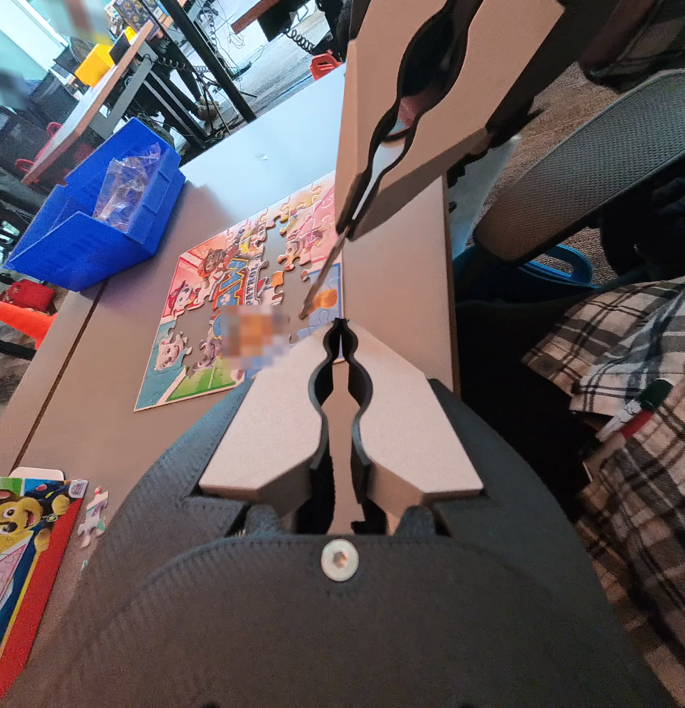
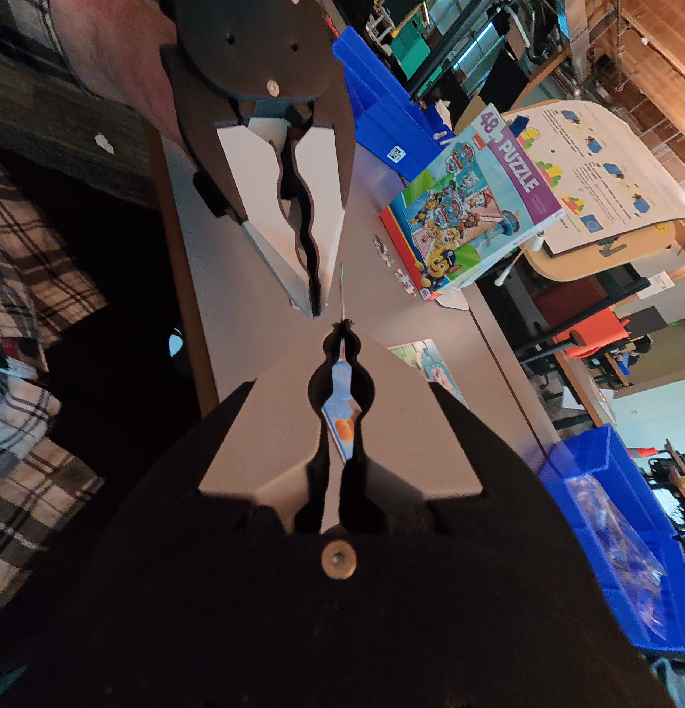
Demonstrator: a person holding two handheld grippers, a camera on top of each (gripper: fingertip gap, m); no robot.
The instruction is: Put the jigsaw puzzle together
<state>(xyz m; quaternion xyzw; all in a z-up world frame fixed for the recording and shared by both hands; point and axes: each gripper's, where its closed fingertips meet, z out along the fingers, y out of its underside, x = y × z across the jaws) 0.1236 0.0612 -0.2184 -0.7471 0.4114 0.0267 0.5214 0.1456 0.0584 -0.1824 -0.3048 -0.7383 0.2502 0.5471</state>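
Observation:
The partly assembled jigsaw puzzle (image 1: 203, 306) lies flat on the grey table (image 1: 103, 402), with gaps in its middle. It also shows in the right wrist view (image 2: 421, 360). My right gripper (image 2: 342, 325) is shut on a puzzle piece (image 2: 342, 291) seen edge-on. In the left wrist view the right gripper (image 1: 346, 230) holds that piece (image 1: 321, 276) slanted down over the puzzle's right part. My left gripper (image 1: 339, 322) is shut with nothing seen in it, just above the puzzle's near right edge. Its tips (image 2: 316, 312) hang close beside the held piece.
The puzzle box (image 2: 475, 214) stands on the table, with loose pieces (image 2: 383, 249) beside it; both show in the left wrist view (image 1: 22, 555) (image 1: 93, 513). A blue bin (image 1: 91, 230) holds a plastic bag. A person in plaid (image 1: 620, 383) sits at the table edge. The gap from one gripper's tips to the other's is roughly 5 cm.

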